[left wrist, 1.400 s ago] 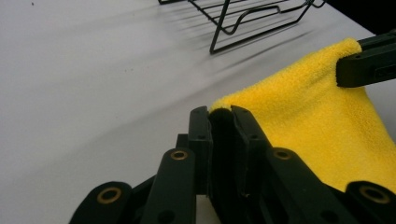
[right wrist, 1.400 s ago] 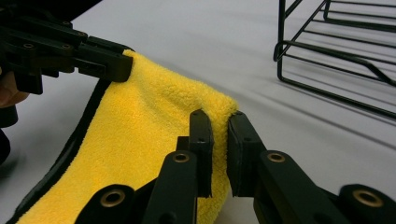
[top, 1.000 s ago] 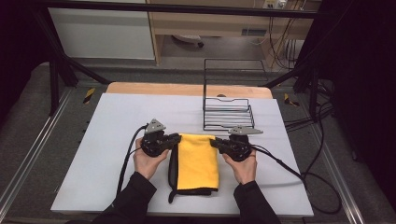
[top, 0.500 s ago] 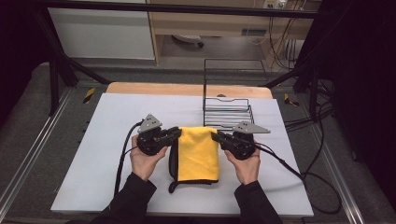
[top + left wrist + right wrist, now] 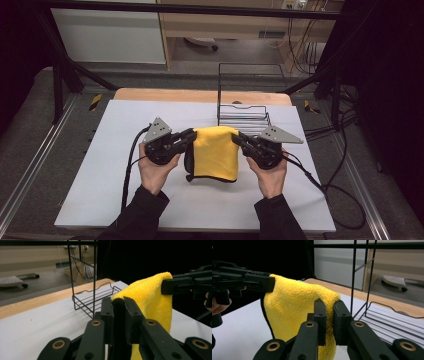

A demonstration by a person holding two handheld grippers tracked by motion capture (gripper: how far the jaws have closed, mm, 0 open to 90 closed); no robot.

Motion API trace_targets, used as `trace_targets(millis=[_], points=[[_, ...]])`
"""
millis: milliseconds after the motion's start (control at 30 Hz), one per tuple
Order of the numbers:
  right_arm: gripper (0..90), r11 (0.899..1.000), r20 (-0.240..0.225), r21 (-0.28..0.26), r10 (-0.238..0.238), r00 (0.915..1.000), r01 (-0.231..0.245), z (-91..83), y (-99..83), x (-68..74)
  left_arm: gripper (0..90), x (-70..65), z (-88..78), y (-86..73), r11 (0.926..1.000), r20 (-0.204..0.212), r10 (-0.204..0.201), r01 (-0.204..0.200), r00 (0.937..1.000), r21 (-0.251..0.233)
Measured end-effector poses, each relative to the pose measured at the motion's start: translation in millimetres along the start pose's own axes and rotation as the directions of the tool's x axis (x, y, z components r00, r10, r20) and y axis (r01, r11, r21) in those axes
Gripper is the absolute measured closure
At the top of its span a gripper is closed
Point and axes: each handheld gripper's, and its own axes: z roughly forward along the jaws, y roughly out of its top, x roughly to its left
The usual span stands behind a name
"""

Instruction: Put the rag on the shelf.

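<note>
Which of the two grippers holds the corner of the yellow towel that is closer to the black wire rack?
The right gripper. It pinches the folded yellow terry towel on the side beside the black wire rack, while the left gripper clamps the opposite, black-edged corner, away from it.

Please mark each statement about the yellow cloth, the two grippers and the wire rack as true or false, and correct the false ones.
1. Both grippers hold the yellow cloth by its upper edge. True: the left gripper and the right gripper each pinch one top corner.
2. The cloth lies flat on the table. False: it hangs down from the two grippers.
3. The wire rack stands behind the cloth, on the far side of the table. True.
4. The cloth is inside the wire rack. False: it hangs in front of the rack, outside it.
5. The right gripper is open. False: its jaws are shut on the cloth.
</note>
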Motion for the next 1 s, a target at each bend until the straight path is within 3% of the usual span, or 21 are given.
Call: trace_targets(millis=[433,1000], points=[[83.1,0.994,0.035,-0.094,-0.043,0.9985,0.046,-15.2,22.6,0.9,79.0,-7.4,1.0,22.6,0.9959,-0.003,0.026,-0.026,0.9997,-0.086],[83.2,0.975,0.099,-0.198,-0.079,0.9920,0.097,-41.9,50.9,-7.3,79.0,-22.8,14.8,59.5,0.9826,0.012,0.054,-0.051,0.9985,-0.178]])
